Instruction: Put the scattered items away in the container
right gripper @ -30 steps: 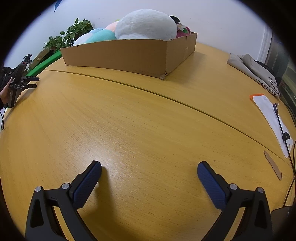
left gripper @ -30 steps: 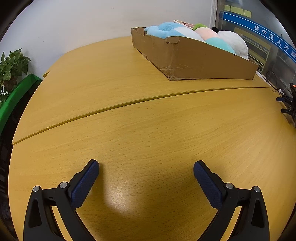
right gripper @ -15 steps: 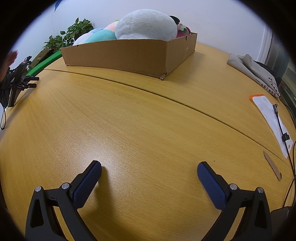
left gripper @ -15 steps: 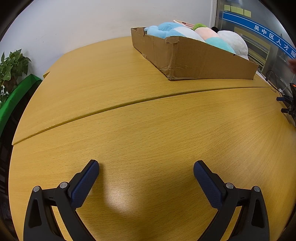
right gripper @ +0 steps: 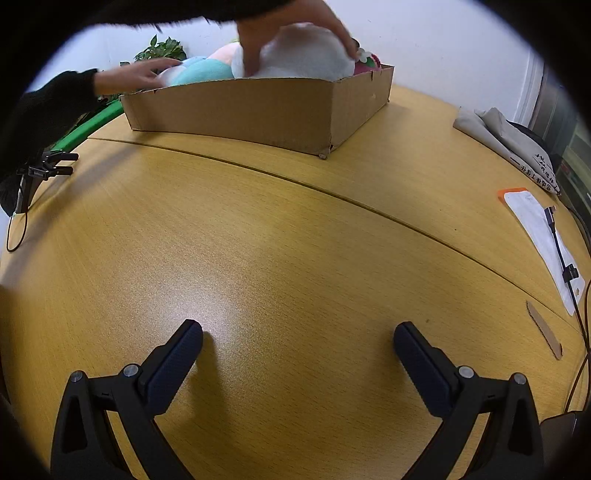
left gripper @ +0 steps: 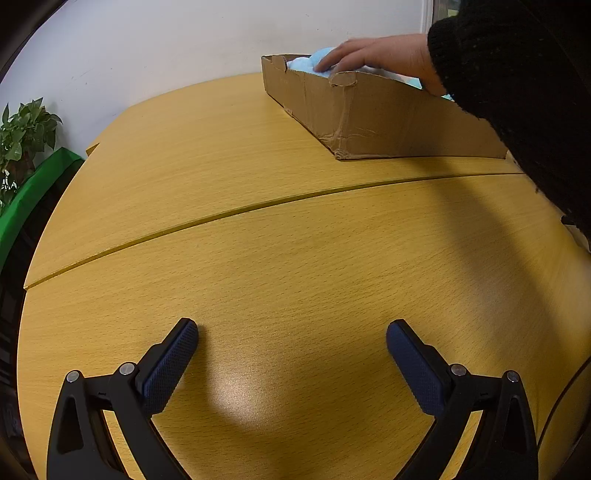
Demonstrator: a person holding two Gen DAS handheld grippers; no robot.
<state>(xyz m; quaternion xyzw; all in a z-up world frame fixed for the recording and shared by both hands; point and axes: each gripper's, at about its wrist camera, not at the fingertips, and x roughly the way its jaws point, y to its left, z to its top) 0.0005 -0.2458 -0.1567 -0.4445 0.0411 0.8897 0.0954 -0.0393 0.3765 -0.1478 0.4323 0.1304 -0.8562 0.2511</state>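
Yellow wood-grain desk lies bare in front of both tools, and no loose item remains on it within either view. Change noted: half a second ago the cardboard box stood unattended; now a person's bare hands reach into it, so neither tool is doing the work. In the left wrist view a hand in a black sleeve rests on the light blue plush at the box's far end. In the right wrist view a second hand clasps the white plush heaped above the rim.

Judgement: the toys sit in the container, so the tidying looks finished; the hands may be settling the pile or pulling items out for a reset, which cannot be told.

Left tool is spread wide, empty, low over the desk. Right tool likewise spread, empty.

Room: open desk between tools and box. At the right edge lie a white sheet with cable and folded cloth, well apart from the box.
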